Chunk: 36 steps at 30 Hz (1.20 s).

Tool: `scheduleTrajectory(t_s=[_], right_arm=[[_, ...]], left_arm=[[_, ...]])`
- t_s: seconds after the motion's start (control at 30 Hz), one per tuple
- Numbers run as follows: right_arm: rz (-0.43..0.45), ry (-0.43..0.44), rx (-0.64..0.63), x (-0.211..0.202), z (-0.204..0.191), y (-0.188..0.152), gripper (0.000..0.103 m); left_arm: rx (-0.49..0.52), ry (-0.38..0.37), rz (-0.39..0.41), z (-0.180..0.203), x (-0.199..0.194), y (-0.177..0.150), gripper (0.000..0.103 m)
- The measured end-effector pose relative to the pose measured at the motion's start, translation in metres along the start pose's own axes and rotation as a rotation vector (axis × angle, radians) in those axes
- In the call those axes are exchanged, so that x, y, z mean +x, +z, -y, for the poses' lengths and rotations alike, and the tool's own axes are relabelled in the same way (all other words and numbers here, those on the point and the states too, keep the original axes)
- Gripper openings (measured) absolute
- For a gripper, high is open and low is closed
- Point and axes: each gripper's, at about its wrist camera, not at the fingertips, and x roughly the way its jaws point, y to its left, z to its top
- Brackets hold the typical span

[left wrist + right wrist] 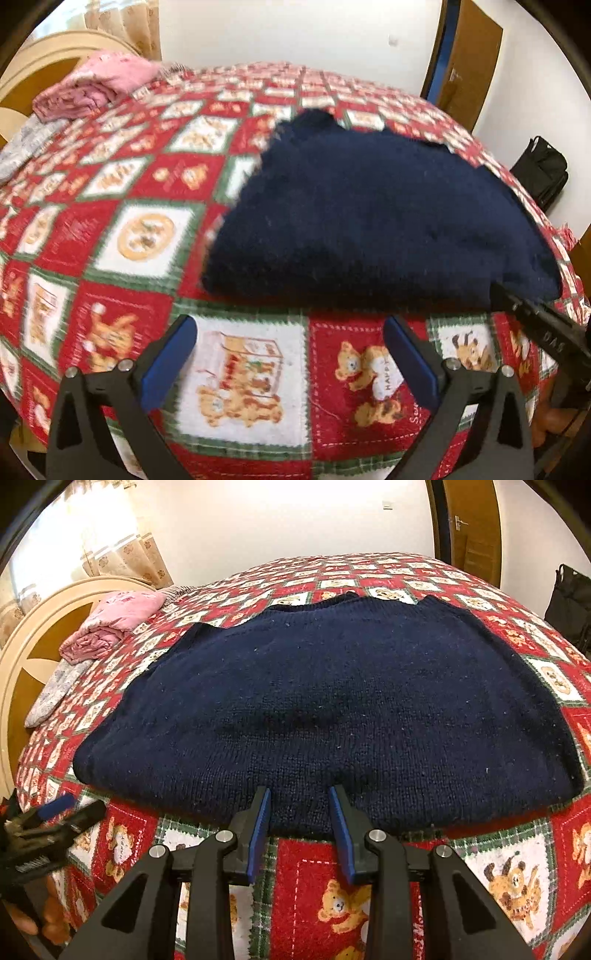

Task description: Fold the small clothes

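Note:
A navy knitted sweater (369,214) (325,701) lies flat on a red, white and green teddy-bear blanket (147,240) (498,867). My left gripper (290,325) is open wide just in front of the sweater's near edge, with only blanket between its blue pads. In the right wrist view the left gripper (62,808) shows blurred at the lower left. My right gripper (299,792) stands partly open, its fingertips resting at the sweater's near hem with knit showing in the gap, and the pads do not press on it. The right gripper's black finger (517,306) reaches the sweater's near right corner.
Folded pink clothes (96,85) (110,624) lie at the far left of the bed, with a pale grey patterned piece (55,690) below them. A cream headboard (37,627) is on the left. A black bag (569,598) and a wooden door (472,528) are on the right.

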Motion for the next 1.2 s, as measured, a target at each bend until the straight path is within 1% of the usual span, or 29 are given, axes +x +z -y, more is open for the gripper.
scheduleTrajectory(t_s=[0.07,0.13,0.2,0.27,0.37,0.4,0.43,0.47,0.5,0.53,0.57,0.63,0.7,0.8,0.83,0.9,0.97,1.03,1.07,1.13,1.2], right_arm=[[-0.007,-0.029,-0.031,0.0,-0.007,0.0,0.041],[-0.015,-0.059,-0.079,0.0,-0.015,0.0,0.043],[-0.014,-0.068,-0.083,-0.001,-0.017,0.0,0.043],[-0.011,-0.053,-0.07,-0.004,-0.014,0.001,0.043],[0.004,0.0,-0.019,-0.015,-0.004,0.006,0.043],[0.03,0.012,-0.007,-0.022,0.0,0.008,0.043],[0.082,0.01,0.004,-0.034,0.007,0.012,0.043],[0.117,-0.002,0.014,-0.043,0.012,0.015,0.046],[0.153,-0.02,0.033,-0.051,0.021,0.018,0.051],[0.186,-0.043,0.078,-0.059,0.036,0.023,0.064],[0.21,-0.06,0.135,-0.065,0.052,0.026,0.069],[0.235,-0.073,0.236,-0.07,0.082,0.028,0.069],[0.215,-0.089,0.325,-0.067,0.111,0.029,0.069],[0.203,-0.096,0.381,-0.062,0.13,0.025,0.069],[0.202,-0.099,0.391,-0.06,0.135,0.023,0.069],[0.188,-0.097,0.416,-0.053,0.145,0.021,0.069],[0.18,-0.097,0.435,-0.045,0.149,0.019,0.069],[0.146,-0.104,0.413,-0.036,0.146,0.016,0.069],[0.129,-0.129,0.375,-0.031,0.141,0.017,0.069],[0.123,-0.152,0.333,-0.03,0.135,0.019,0.07],[0.117,-0.118,0.36,-0.034,0.139,0.019,0.07]], left_arm=[[-0.002,0.015,0.012,-0.004,-0.005,0.005,0.102],[-0.007,0.019,0.021,-0.006,-0.008,0.012,0.102],[0.007,0.004,0.044,-0.002,-0.012,0.023,0.102],[0.05,-0.008,0.064,0.01,-0.014,0.035,0.102],[0.143,0.006,0.106,0.039,-0.015,0.055,0.102],[0.166,0.002,0.118,0.05,-0.011,0.061,0.102],[0.18,-0.002,0.12,0.058,-0.008,0.066,0.102],[0.191,-0.007,0.114,0.067,-0.002,0.071,0.102],[0.196,-0.014,0.103,0.072,0.003,0.074,0.102],[0.199,-0.024,0.084,0.081,0.013,0.078,0.102],[0.198,-0.036,0.069,0.087,0.021,0.081,0.102],[0.195,-0.046,0.044,0.097,0.035,0.081,0.102],[0.216,-0.035,0.011,0.106,0.049,0.075,0.102],[0.25,0.001,-0.032,0.115,0.063,0.06,0.103],[0.251,0.003,-0.039,0.116,0.065,0.057,0.103],[0.254,0.001,-0.017,0.115,0.063,0.051,0.103],[0.266,0.004,-0.017,0.116,0.062,0.05,0.103],[0.27,0.007,-0.023,0.118,0.063,0.05,0.103],[0.267,0.008,-0.029,0.118,0.063,0.051,0.103],[0.266,0.01,-0.034,0.118,0.064,0.053,0.103],[0.271,0.004,-0.04,0.117,0.063,0.055,0.103]])
